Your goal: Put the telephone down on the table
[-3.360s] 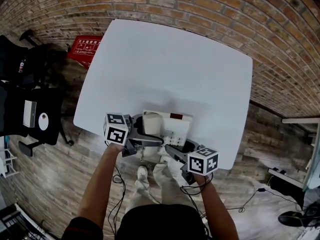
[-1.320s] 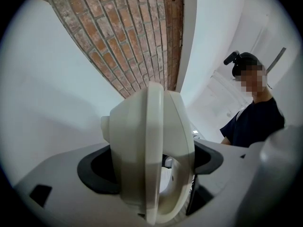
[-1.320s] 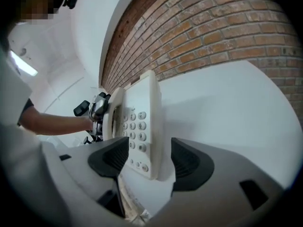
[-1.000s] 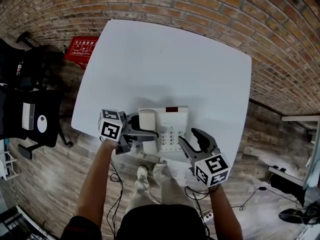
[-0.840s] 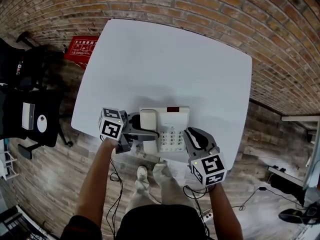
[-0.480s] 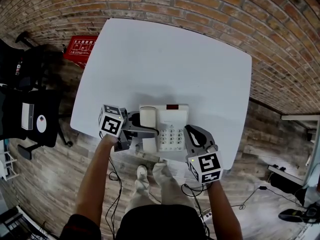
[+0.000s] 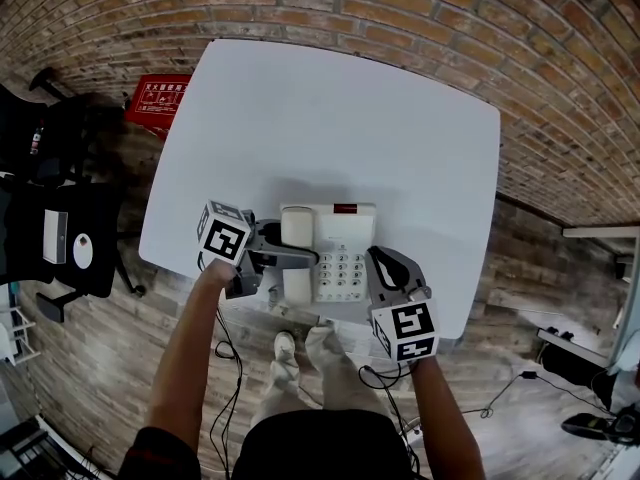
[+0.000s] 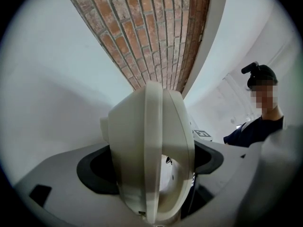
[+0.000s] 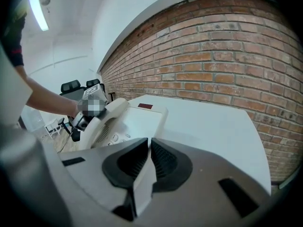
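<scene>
The telephone point(image 7: 335, 253) sat flat on the white table point(image 7: 330, 118), close to the table's near edge and about midway along it, with its keypad point(image 7: 343, 271) facing up and a small dark red window point(image 7: 344, 208) at its far end. Its cream handset point(image 7: 297, 228) lay along the base's left side. The left gripper point(image 7: 283, 265) reached in from the left, roughly level, and its jaws stood wide apart, with the black pads pressed on either side of the handset's middle; in the left gripper view the handset filled the gap between them end on. The right gripper point(image 7: 383, 263) was angled down just beside the telephone's right edge, near the table's near edge. Its jaws had just been closing and stood together with nothing between them, the ribbed pads all but touching. I could not tell whether that gripper touched the telephone's casing. The rest of the tabletop was bare white. Beyond the table's far side rose a red brick wall point(image 9: 227, 56). A red board with white print point(image 7: 155, 98) stood at the table's left corner, and black chairs point(image 7: 60, 218) stood on the wood-plank floor point(image 7: 110, 368) farther left. Cables point(image 7: 230, 358) trailed on the floor by the person's shoes point(image 7: 285, 350).
</scene>
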### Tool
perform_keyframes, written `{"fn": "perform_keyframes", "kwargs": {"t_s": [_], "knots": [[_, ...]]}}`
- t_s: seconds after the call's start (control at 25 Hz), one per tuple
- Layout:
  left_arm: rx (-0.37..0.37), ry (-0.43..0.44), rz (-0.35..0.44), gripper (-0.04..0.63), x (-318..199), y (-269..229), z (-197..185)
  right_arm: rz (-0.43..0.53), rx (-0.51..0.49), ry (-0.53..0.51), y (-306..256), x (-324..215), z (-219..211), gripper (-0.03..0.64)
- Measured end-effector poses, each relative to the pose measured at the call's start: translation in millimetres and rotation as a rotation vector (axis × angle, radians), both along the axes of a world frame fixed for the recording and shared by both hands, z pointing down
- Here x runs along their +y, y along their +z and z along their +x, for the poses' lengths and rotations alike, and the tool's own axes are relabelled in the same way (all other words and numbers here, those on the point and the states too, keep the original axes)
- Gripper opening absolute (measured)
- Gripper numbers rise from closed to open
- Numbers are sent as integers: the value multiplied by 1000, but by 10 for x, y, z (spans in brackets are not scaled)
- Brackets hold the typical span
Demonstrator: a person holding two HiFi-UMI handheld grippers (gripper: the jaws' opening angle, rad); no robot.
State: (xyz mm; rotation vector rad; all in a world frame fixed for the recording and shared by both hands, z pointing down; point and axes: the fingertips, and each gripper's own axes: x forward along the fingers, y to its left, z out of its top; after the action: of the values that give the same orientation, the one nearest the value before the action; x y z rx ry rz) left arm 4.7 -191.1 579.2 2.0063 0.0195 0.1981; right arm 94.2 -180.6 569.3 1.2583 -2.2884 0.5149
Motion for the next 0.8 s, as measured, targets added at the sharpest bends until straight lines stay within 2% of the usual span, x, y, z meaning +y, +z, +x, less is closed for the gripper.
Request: {"fn": "perform_keyframes", "kwargs": {"t_s": [0.4, 0.8], "knots": [[-55, 58, -57, 443, -32, 66, 57, 0, -24, 41, 55, -12, 51, 31], [-98, 54, -183, 445, -93, 171, 81, -13, -8, 65, 177, -65, 47, 26]]}}
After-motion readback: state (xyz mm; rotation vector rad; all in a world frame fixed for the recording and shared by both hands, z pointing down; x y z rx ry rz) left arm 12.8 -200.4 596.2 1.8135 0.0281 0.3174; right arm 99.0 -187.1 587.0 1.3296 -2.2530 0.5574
